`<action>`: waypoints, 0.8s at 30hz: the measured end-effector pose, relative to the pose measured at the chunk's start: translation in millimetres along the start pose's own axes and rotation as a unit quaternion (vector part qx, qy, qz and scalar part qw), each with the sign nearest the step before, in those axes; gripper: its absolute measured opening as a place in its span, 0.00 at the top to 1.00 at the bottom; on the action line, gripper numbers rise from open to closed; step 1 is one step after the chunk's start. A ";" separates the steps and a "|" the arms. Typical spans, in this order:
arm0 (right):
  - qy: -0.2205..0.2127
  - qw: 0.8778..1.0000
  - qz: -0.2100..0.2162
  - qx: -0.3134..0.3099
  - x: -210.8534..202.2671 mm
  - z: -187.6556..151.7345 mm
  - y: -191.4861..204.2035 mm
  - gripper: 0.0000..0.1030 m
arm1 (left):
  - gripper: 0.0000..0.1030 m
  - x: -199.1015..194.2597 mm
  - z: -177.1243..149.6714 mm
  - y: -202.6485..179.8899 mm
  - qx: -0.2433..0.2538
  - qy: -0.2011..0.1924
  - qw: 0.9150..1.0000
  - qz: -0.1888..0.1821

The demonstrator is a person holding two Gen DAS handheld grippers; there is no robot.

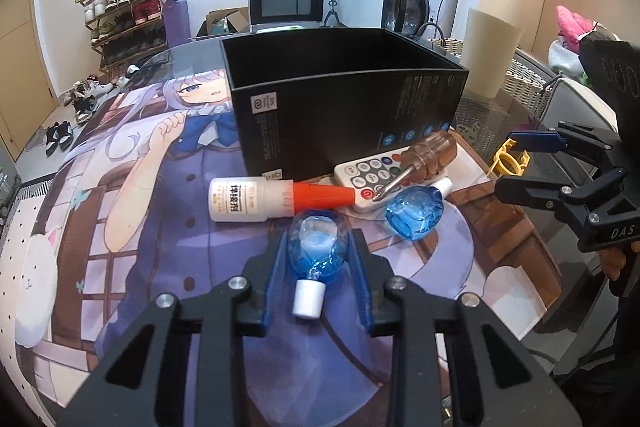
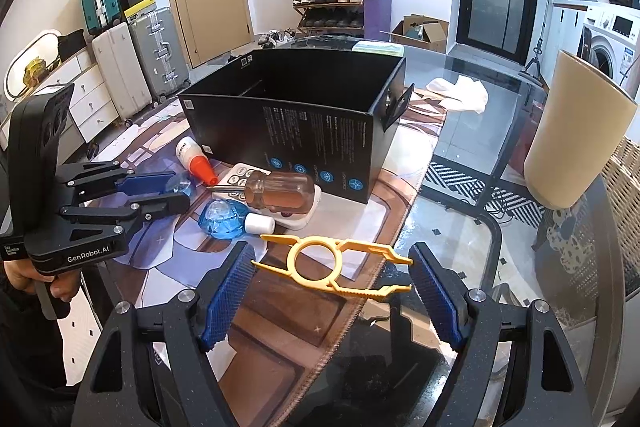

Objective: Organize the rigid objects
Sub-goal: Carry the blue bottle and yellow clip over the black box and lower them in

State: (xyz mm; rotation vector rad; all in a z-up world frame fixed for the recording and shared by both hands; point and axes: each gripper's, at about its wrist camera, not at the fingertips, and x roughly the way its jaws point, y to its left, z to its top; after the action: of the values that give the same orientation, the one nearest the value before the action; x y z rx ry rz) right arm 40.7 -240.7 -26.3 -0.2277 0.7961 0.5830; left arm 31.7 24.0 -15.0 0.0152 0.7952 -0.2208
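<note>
Two blue bulb-shaped bottles: one clenched in the left claw, white cap toward the camera; the other lies on the bench beside one screwdriver, one remote, one glue bottle, one black box. Right claw, angled down, stands released around one yellow clip.

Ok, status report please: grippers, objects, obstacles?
Left gripper shut on blue bottle. Right gripper open around yellow tool. Black box open, path clear.

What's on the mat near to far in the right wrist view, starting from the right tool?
Right tool → yellow plastic clip → blue bottle with white cap → screwdriver → black box.
</note>
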 end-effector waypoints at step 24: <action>-0.077 0.996 0.015 -0.041 -45.1 15.1 15.5 0.22 | 0.72 -48.3 27.7 -8.1 -0.043 -0.106 0.993 0.016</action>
State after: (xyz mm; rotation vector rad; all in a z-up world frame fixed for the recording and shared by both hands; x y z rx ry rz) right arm 16.1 -240.1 17.2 -0.2440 0.6270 0.6537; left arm 16.9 22.6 39.2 -0.0761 0.5910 -0.1547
